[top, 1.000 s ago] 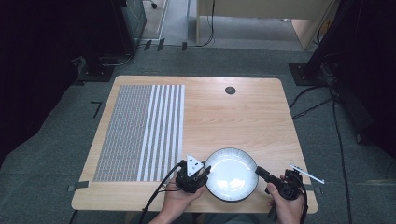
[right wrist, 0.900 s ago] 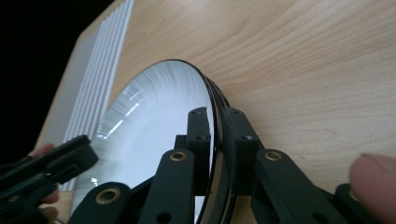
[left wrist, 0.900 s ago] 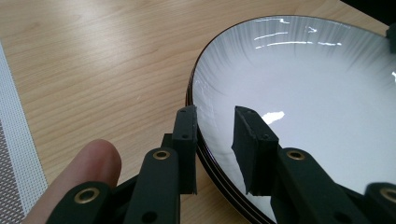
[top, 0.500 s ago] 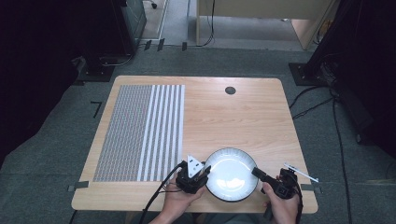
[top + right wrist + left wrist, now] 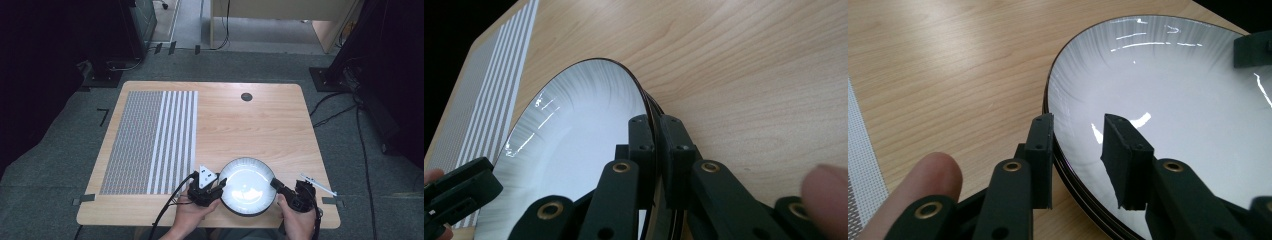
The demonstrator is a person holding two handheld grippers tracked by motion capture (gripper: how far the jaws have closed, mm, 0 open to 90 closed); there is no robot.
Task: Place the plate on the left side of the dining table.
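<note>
A white plate point(image 5: 247, 187) with a thin dark rim lies near the front edge of the wooden table point(image 5: 260, 130). My left gripper point(image 5: 219, 187) is at the plate's left rim. In the left gripper view the jaws of this gripper point(image 5: 1078, 125) stand open astride the rim of the plate point(image 5: 1173, 100), one jaw outside and one over the white face. My right gripper point(image 5: 274, 183) is at the right rim. In the right gripper view this gripper point(image 5: 656, 120) is shut on the edge of the plate point(image 5: 574, 140).
A grey and white striped placemat point(image 5: 150, 142) covers the left part of the table, just left of the left gripper. A round cable hole point(image 5: 246, 96) sits at the far edge. Bare wood lies beyond the plate. Dark furniture and cables surround the table.
My right gripper has moved left up to the plate's right rim and shut on it. The left gripper and the plate have stayed in place.
</note>
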